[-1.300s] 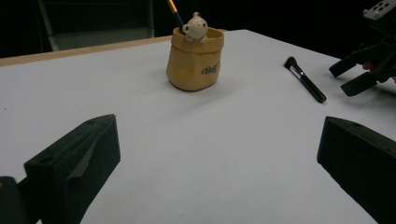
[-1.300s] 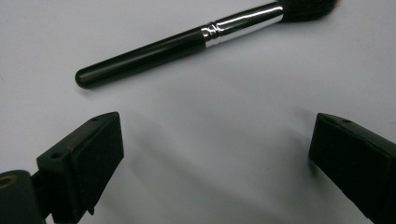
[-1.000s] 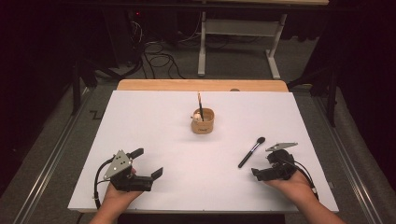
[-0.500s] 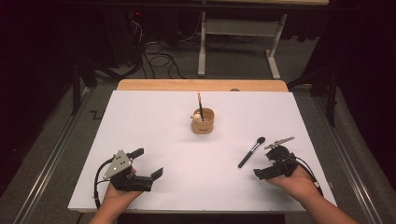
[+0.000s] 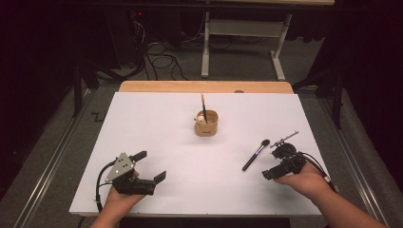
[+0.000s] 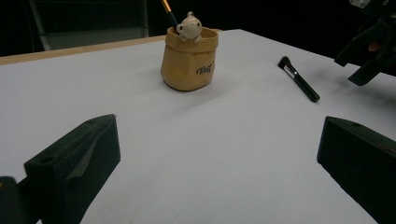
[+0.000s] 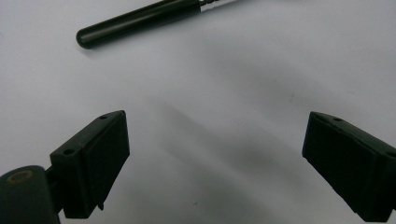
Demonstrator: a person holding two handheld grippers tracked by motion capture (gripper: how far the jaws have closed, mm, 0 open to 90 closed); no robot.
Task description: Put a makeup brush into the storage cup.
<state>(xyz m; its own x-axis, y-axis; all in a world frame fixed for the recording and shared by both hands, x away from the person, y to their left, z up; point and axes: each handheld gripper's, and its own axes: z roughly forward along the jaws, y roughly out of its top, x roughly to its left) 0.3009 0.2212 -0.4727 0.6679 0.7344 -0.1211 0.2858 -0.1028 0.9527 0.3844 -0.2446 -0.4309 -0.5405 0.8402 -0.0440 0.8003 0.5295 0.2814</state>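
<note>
A tan pouch-shaped cup (image 5: 206, 123) with a small bear figure on its rim stands mid-table, and a thin brush (image 5: 204, 107) stands upright in it. A black makeup brush (image 5: 255, 155) lies flat to the cup's right. My right gripper (image 5: 273, 164) stands open just right of that brush, low over the table. In the right gripper view the brush's handle end (image 7: 140, 21) lies ahead of the open gripper (image 7: 215, 163). My left gripper (image 5: 151, 166) rests open at the front left, empty. Its view faces the cup (image 6: 187, 63) and the lying brush (image 6: 299, 79).
The white tabletop (image 5: 157, 118) has a wooden strip (image 5: 204, 86) along its far edge. Beyond it, a dark floor holds cables (image 5: 161, 61) and white desk legs (image 5: 205, 52). Metal rails (image 5: 52, 161) run beside the table.
My right gripper has crept forward and tipped toward the lying brush. The left gripper, cup and brushes have stayed put.
</note>
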